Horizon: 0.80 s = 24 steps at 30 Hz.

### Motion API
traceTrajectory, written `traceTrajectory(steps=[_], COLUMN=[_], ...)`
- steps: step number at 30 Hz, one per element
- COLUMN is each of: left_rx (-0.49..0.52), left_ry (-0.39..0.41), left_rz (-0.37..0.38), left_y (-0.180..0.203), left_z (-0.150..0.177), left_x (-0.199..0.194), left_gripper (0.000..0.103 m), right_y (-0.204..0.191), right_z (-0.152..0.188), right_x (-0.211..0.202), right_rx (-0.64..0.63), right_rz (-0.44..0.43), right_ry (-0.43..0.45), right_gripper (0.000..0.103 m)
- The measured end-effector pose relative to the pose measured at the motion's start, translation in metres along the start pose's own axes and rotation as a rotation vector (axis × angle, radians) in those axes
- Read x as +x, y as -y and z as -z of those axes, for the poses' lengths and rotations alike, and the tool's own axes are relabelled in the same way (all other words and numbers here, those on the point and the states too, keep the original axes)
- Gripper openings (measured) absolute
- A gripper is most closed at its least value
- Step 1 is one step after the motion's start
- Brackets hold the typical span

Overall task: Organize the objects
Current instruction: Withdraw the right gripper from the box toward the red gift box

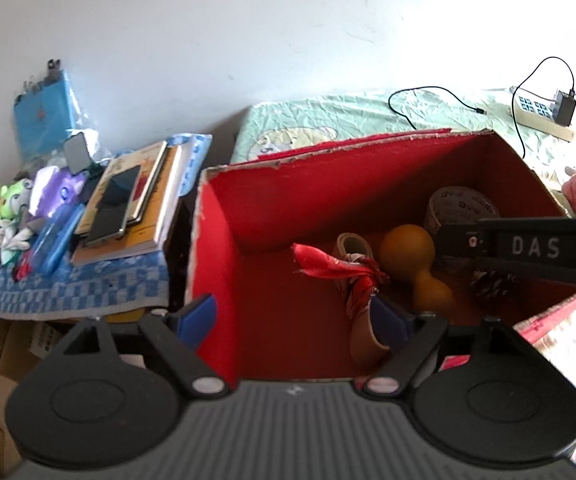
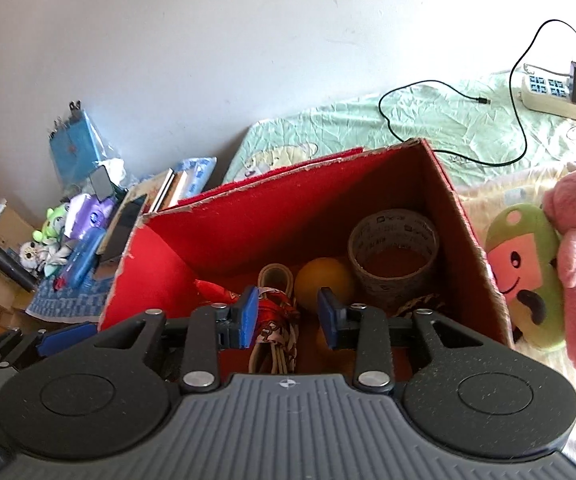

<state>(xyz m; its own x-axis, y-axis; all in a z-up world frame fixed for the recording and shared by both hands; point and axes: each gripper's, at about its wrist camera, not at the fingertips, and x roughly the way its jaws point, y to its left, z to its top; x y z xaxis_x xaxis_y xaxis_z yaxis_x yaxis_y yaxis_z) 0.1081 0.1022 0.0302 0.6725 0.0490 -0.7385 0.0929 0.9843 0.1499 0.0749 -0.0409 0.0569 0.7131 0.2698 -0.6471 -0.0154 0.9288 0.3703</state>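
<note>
An open red-lined cardboard box (image 1: 271, 200) (image 2: 223, 232) stands on the bed. Inside lie a roll of printed tape (image 1: 460, 204) (image 2: 392, 256), a yellow-orange gourd (image 1: 412, 256) (image 2: 324, 280), a red ribbon-wrapped bundle (image 1: 340, 268) (image 2: 271, 320) and something brown and spiky (image 1: 488, 280). My left gripper (image 1: 292, 320) is open over the box's front left wall. My right gripper (image 2: 288, 316) is open above the box interior, its fingers either side of the bundle; its body crosses the left wrist view (image 1: 528, 248).
A stack of books with a phone (image 1: 127, 208), small toys and a blue case lie on a blue checked cloth (image 1: 79, 288) at left. Plush toys (image 2: 548, 272) sit right of the box. A power strip with charger and cable (image 2: 560, 92) lies on the green bedsheet.
</note>
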Motion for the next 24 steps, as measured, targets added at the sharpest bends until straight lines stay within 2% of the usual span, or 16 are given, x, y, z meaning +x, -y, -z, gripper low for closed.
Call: traceTrajectory(steps=[8,16,24], left_rx=[-0.019,-0.035,-0.055], left_ry=[0.004,-0.001,-0.037], left_rz=[-0.040,-0.073,-0.102], left_y=[0.010,0.024,0.032], left_z=[0.013,0.026,0.042], left_x=[-0.026,-0.044,-0.051], left_gripper=[0.089,0.092,0.093], right_y=[0.005,0.010,0.013], right_z=[0.014,0.028,0.042], right_x=[-0.029,-0.048,-0.055], right_rx=[-0.024,-0.042,-0.035], right_rz=[-0.034,-0.047,-0.106], right_ry=[0.039,0.060,0.031], right_gripper=[0.038,0.054,0.055])
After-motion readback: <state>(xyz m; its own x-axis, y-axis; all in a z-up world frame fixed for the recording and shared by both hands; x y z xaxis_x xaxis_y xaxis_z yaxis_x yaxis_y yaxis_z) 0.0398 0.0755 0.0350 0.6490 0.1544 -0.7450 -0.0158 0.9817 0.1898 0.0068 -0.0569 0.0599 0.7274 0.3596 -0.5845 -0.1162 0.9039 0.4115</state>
